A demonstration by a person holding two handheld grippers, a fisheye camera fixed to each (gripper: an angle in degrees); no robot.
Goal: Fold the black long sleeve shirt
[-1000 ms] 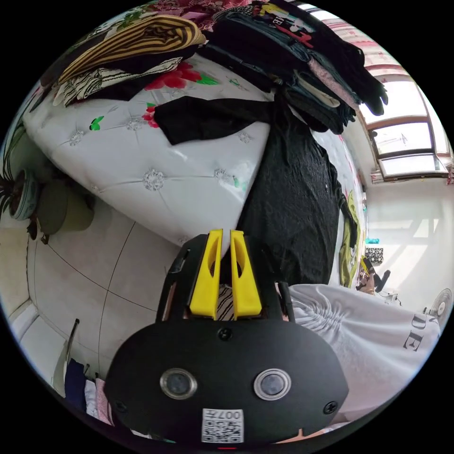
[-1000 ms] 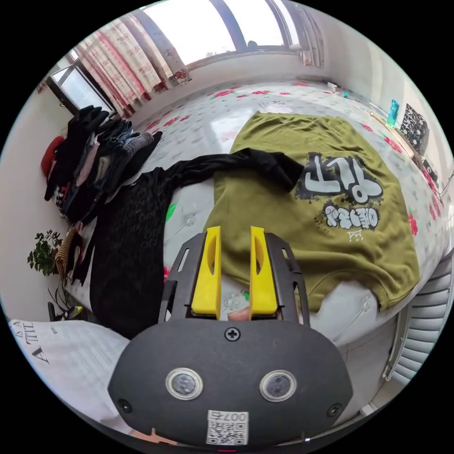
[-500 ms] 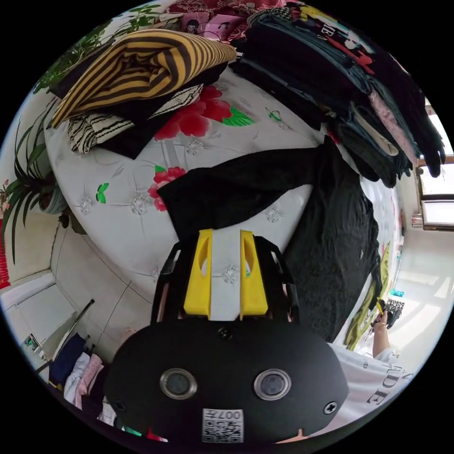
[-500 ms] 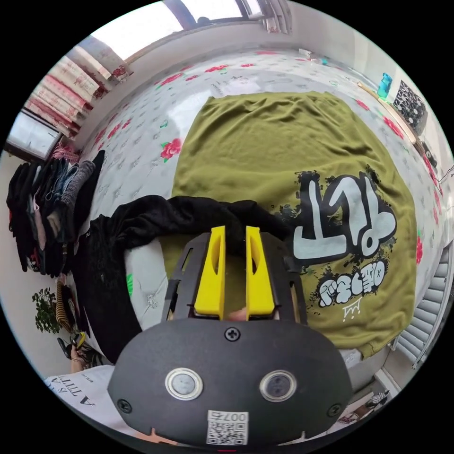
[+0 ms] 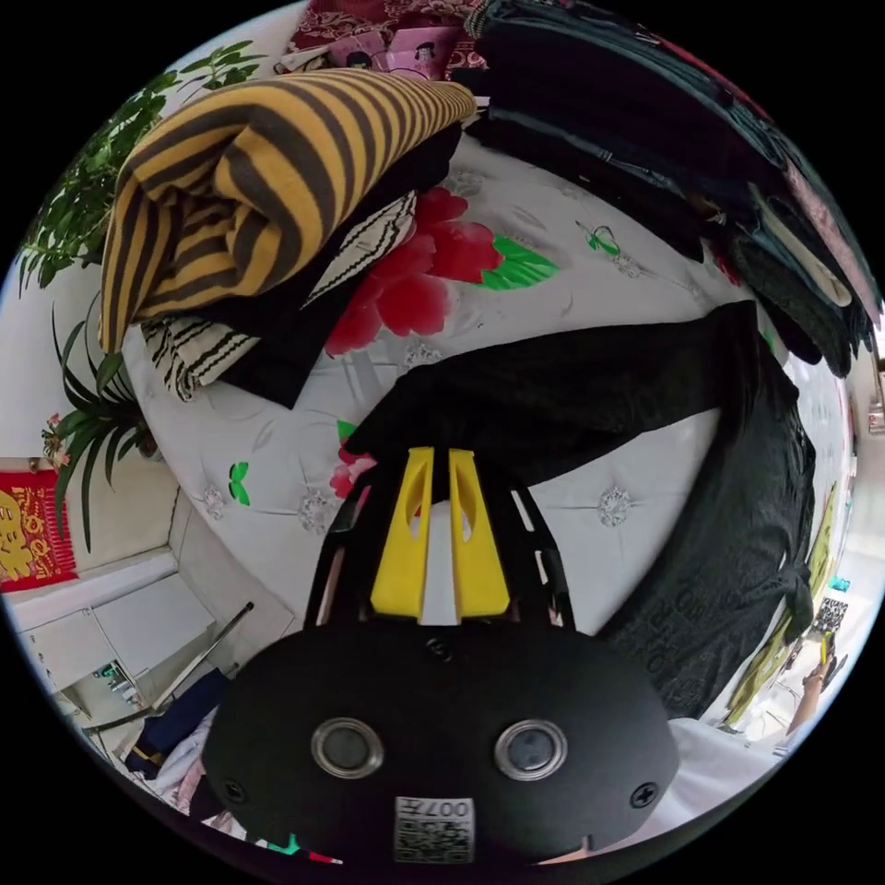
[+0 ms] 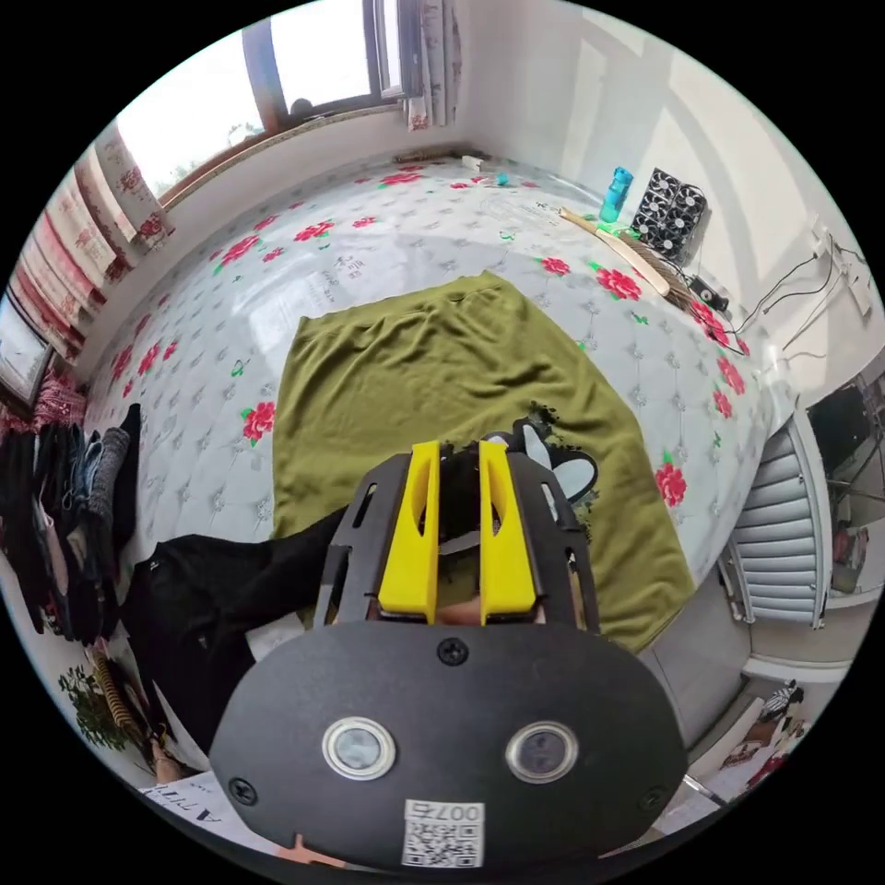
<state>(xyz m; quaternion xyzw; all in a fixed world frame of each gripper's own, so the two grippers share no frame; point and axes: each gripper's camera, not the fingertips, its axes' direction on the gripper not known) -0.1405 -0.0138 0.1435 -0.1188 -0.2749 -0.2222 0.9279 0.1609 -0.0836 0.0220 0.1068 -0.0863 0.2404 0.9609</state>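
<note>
closest in the left gripper view, the left gripper (image 5: 439, 466) has its yellow jaws drawn almost together, a thin slit between them, tips at the cuff edge of the black shirt (image 5: 553, 396); whether cloth is caught between them cannot be told. that sleeve lies flat across the white flowered mattress (image 5: 277, 442), running away to the shirt's body, which spreads toward the mattress edge. just past the sleeve sits a folded stack with a yellow striped top (image 5: 249, 175) on it, resting on black and white striped clothes. beyond that, a long pile of dark clothes (image 5: 664, 157) lines the far side. a green plant (image 5: 83, 396) stands off the mattress corner, with a red wall hanging (image 5: 32, 539) near it.

in the right gripper view, the right gripper (image 6: 458, 475) has its jaws a little apart, with dark cloth showing in the gap; i cannot tell if they pinch it. the black shirt (image 6: 212, 599) lies beside the gripper, its other sleeve reaching onto a green shirt (image 6: 433, 378) spread flat on the mattress (image 6: 387, 230). farther off are a blue bottle (image 6: 619, 189), a broom (image 6: 627, 258), curtains (image 6: 88, 207) and a window (image 6: 249, 83).
</note>
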